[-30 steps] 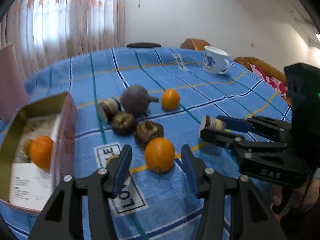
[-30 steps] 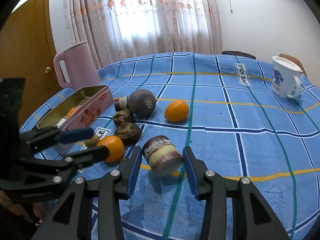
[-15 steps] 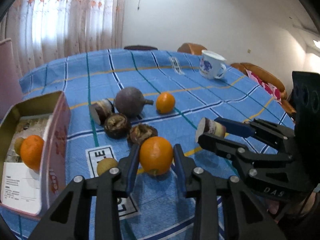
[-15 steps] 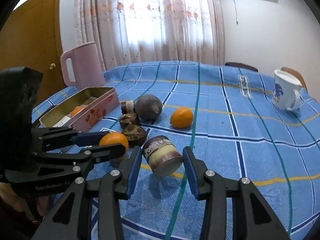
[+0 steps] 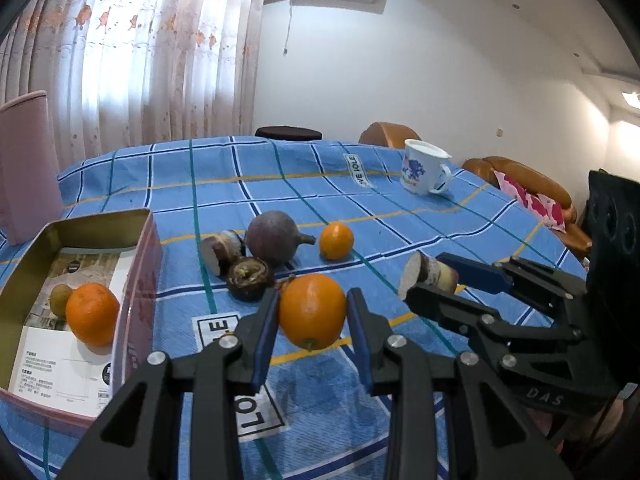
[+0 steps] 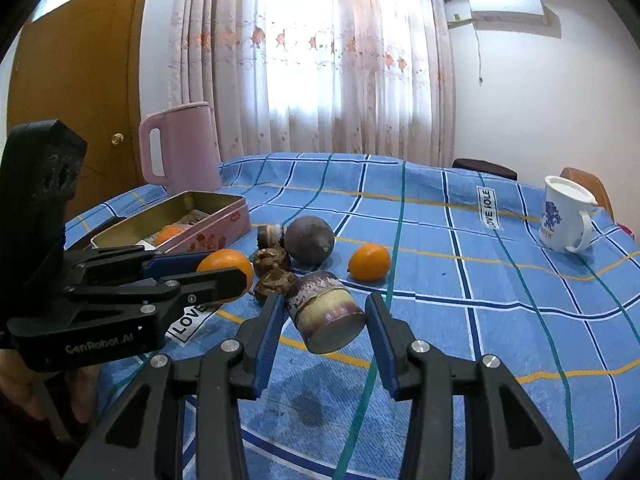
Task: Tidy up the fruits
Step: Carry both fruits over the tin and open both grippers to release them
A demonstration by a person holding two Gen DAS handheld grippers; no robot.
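- Left wrist view: left gripper [image 5: 313, 312] is clamped on an orange [image 5: 312, 310], both blue pads against its sides, the fruit apparently clear of the blue checked tablecloth [image 5: 400, 216].
- Its jaws have just been closing, with that orange between them.
- Only this view looks into the open tin box [image 5: 132, 280] at 9 o'clock: a second orange [image 5: 92, 313] and a small greenish fruit [image 5: 60, 299] lie on printed paper inside.
- Right wrist view: right gripper [image 6: 325, 320] grips a short cut cane section [image 6: 325, 316], its pale cut end facing the camera.
- Only this view shows the pink jug [image 6: 180, 144] at 10 o'clock behind the box, and a hand [image 6: 24, 392] under the left tool at 8 o'clock.
- On the cloth at 12 o'clock of both claws: round purple fruit [image 6: 309, 240], small orange [image 6: 369, 261], brown husked pieces [image 6: 272, 258].
- White mug [image 6: 564, 216] stands well apart at 2 o'clock.
- Both tools point forward and moderately downward, side by side, tips near each other.
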